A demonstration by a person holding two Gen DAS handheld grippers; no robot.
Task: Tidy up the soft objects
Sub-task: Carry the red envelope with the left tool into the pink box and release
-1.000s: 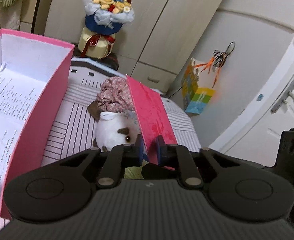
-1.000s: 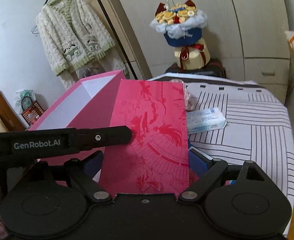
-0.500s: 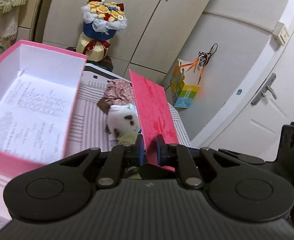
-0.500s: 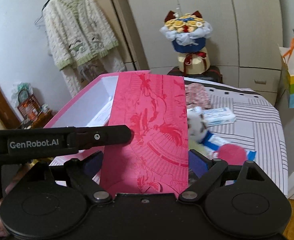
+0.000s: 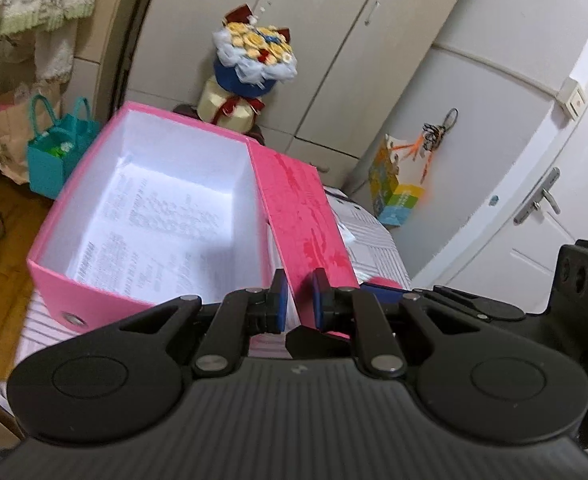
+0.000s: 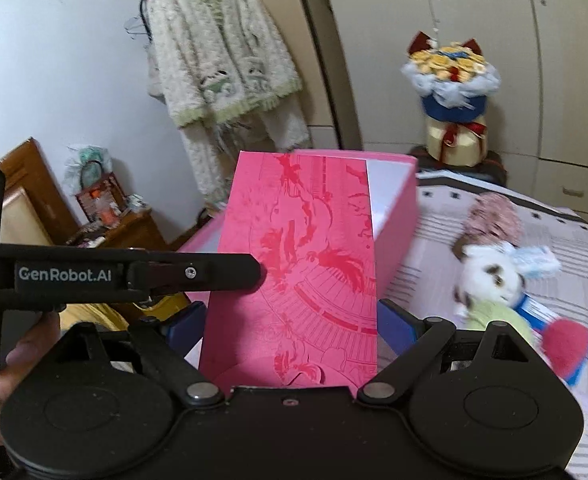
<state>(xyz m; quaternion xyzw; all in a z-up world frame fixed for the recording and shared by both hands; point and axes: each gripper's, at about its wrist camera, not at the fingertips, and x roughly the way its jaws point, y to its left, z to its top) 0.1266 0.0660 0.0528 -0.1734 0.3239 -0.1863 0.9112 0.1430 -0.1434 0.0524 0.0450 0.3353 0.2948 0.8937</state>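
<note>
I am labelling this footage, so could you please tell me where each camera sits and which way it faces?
Left wrist: sits on the left hand-held gripper, looking forward and down into the open pink box, past its lid clamped edge-on; the right hand-held gripper shows at the frame's right edge.
Right wrist: sits on the right hand-held gripper, facing the lid's broad face, jaws wide across it; the plush toy lies on the bed, and the left hand-held gripper and a hand show at left.
Shared: box, lid, bouquet, wardrobe.
</note>
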